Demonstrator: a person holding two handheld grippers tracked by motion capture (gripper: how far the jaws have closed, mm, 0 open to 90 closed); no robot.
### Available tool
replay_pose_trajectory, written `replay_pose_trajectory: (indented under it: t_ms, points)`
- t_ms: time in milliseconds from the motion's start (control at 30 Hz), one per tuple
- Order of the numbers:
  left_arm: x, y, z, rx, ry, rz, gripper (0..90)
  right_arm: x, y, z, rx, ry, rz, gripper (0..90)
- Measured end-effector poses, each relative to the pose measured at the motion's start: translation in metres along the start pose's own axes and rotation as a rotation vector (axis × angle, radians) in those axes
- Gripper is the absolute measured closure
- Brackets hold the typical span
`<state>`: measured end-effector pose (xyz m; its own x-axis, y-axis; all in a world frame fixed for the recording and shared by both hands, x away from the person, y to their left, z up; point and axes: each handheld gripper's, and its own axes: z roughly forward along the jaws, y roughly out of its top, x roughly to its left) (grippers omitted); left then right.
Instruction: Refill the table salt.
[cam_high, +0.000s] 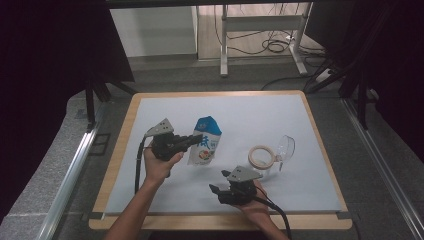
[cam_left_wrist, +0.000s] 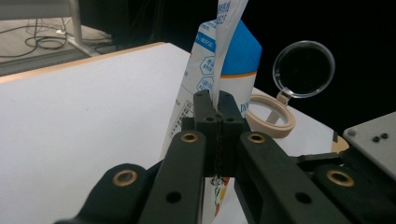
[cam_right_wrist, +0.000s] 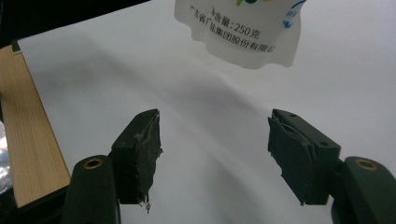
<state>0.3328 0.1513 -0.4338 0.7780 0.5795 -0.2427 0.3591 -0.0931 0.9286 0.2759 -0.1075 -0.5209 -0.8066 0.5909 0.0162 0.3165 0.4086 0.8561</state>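
Note:
A white and blue pouch (cam_high: 206, 141) with printed characters stands near the middle of the white mat. My left gripper (cam_high: 199, 137) is shut on the pouch's side edge (cam_left_wrist: 218, 70), pinching the flat seam between its jaws. A clear jar with a tan rim (cam_high: 261, 156) lies to the pouch's right, its round clear lid (cam_high: 285, 146) hinged open; the rim (cam_left_wrist: 271, 116) and lid (cam_left_wrist: 304, 69) appear behind the pouch in the left gripper view. My right gripper (cam_high: 217, 188) is open near the mat's front edge, with the pouch's bottom (cam_right_wrist: 243, 32) beyond its fingertips.
The white mat (cam_high: 165, 107) covers a wooden table (cam_high: 125, 125), whose edge (cam_right_wrist: 28, 135) shows beside my right gripper. Metal rails (cam_high: 70, 170) run along both sides. A desk frame and cables (cam_high: 270, 45) stand on the floor beyond.

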Motion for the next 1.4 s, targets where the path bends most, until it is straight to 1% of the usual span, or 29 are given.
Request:
replay_pose_trajectory:
  t_ms: [33, 67, 133, 167, 267, 300, 400, 467, 533, 567, 600, 733, 867, 900, 933, 1000, 1033, 1133, 1167, 1200, 1233, 1333, 1400]
  points:
    - [-0.001, 0.0, 0.001, 0.001, -0.002, 0.003, 90.0, 0.0, -0.001, 0.0, 0.001, -0.006, -0.006, 35.0]
    - [-0.002, 0.001, 0.001, 0.003, -0.005, 0.0, 90.0, -0.002, -0.002, 0.0, 0.002, -0.016, 0.001, 35.0]
    - [-0.004, 0.001, 0.003, 0.006, -0.012, 0.001, 90.0, -0.002, -0.001, 0.0, 0.002, -0.018, 0.008, 34.6]
    - [-0.004, 0.002, 0.003, 0.008, -0.01, 0.001, 90.0, -0.003, 0.0, 0.001, 0.003, -0.027, 0.011, 34.0]
    - [-0.007, 0.002, 0.005, 0.014, -0.014, 0.007, 90.0, -0.003, 0.001, 0.001, 0.003, -0.041, 0.009, 33.7]
    - [-0.008, 0.003, 0.005, 0.014, -0.013, 0.007, 90.0, -0.004, 0.003, 0.001, -0.002, -0.04, 0.017, 33.5]
    - [-0.011, 0.004, 0.005, 0.013, -0.016, 0.007, 90.0, -0.003, 0.007, 0.002, -0.015, -0.048, 0.016, 33.0]
    - [-0.013, 0.005, 0.004, 0.011, -0.021, 0.006, 90.0, -0.002, 0.012, 0.007, -0.011, -0.055, 0.017, 32.1]
    - [-0.015, 0.006, 0.004, 0.009, -0.027, 0.008, 90.0, 0.0, 0.014, 0.011, 0.001, -0.071, 0.012, 31.1]
    - [-0.016, 0.007, 0.003, 0.009, -0.032, 0.009, 90.0, 0.0, 0.014, 0.011, 0.001, -0.071, 0.012, 31.1]
    - [-0.017, 0.007, 0.003, 0.01, -0.034, 0.011, 90.0, 0.0, 0.014, 0.015, 0.002, -0.084, 0.005, 30.3]
    - [-0.023, 0.008, 0.002, 0.009, -0.045, 0.013, 90.0, 0.0, 0.015, 0.018, 0.007, -0.104, 0.003, 29.5]
    - [-0.025, 0.008, 0.002, 0.015, -0.047, 0.013, 90.0, -0.003, 0.016, 0.019, 0.002, -0.124, 0.002, 29.4]
    - [-0.026, 0.008, 0.002, 0.015, -0.048, 0.011, 90.0, -0.003, 0.017, 0.019, 0.003, -0.138, -0.002, 29.3]
    - [-0.027, 0.009, 0.002, 0.016, -0.051, 0.009, 90.0, -0.003, 0.017, 0.019, 0.003, -0.138, -0.002, 29.3]
    - [-0.029, 0.009, 0.002, 0.017, -0.052, 0.011, 90.0, -0.003, 0.018, 0.019, -0.001, -0.156, -0.013, 29.0]
    - [-0.03, 0.01, 0.002, 0.017, -0.055, 0.01, 90.0, -0.003, 0.018, 0.019, -0.003, -0.163, -0.011, 29.0]
    - [-0.034, 0.012, 0.004, 0.02, -0.062, 0.009, 90.0, -0.004, 0.019, 0.02, -0.009, -0.171, -0.019, 28.9]
    - [-0.034, 0.013, 0.005, 0.02, -0.062, 0.007, 90.0, -0.004, 0.02, 0.02, -0.016, -0.177, -0.029, 28.9]
    - [-0.035, 0.013, 0.006, 0.022, -0.06, 0.005, 90.0, -0.003, 0.02, 0.019, -0.018, -0.189, -0.053, 30.0]
    - [-0.035, 0.014, 0.007, 0.024, -0.063, 0.001, 90.0, -0.003, 0.02, 0.019, -0.018, -0.189, -0.053, 30.0]
    - [-0.036, 0.014, 0.012, 0.03, -0.061, -0.006, 90.0, -0.003, 0.02, 0.02, -0.013, -0.198, -0.074, 33.5]
    - [-0.037, 0.014, 0.016, 0.037, -0.057, -0.006, 90.0, -0.003, 0.02, 0.02, -0.01, -0.197, -0.072, 33.7]
